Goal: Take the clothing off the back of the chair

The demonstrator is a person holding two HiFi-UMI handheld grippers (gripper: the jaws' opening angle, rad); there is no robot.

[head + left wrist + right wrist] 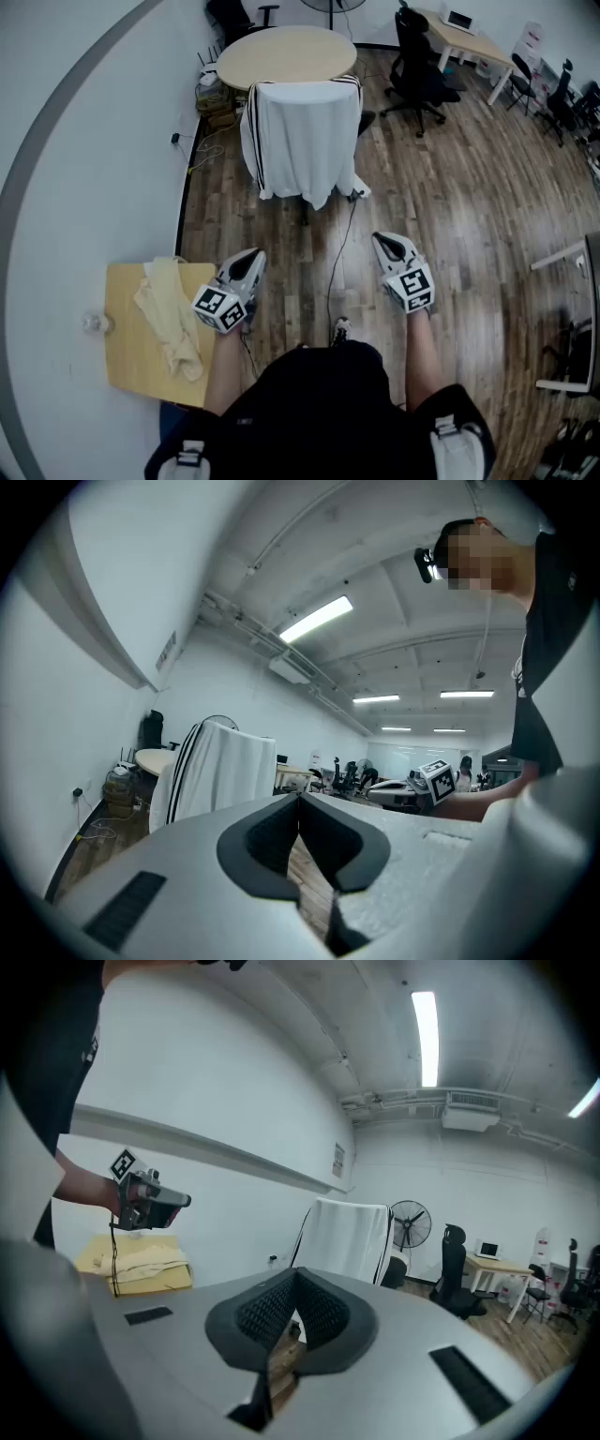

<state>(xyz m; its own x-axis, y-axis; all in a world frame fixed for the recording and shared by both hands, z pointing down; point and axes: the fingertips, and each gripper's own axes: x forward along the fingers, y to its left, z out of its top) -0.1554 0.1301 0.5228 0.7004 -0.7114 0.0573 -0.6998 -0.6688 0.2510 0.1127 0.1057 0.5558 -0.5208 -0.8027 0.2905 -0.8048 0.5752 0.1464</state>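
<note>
A white garment with black side stripes (302, 136) drapes over the back of a chair, well ahead of me on the wood floor. It also shows in the left gripper view as white garment (220, 771) and in the right gripper view as white garment (352, 1239). My left gripper (255, 260) is shut and empty, held at waist height short of the chair. My right gripper (383, 241) is shut and empty too, level with the left. In their own views the left gripper (300, 799) and right gripper (295, 1274) show jaws closed tip to tip.
A round wooden table (286, 53) stands just behind the chair. A small wooden table (127, 328) at my left carries a cream cloth (169, 314). A black cable (339, 253) runs along the floor. Black office chairs (419, 66) and desks stand at the far right.
</note>
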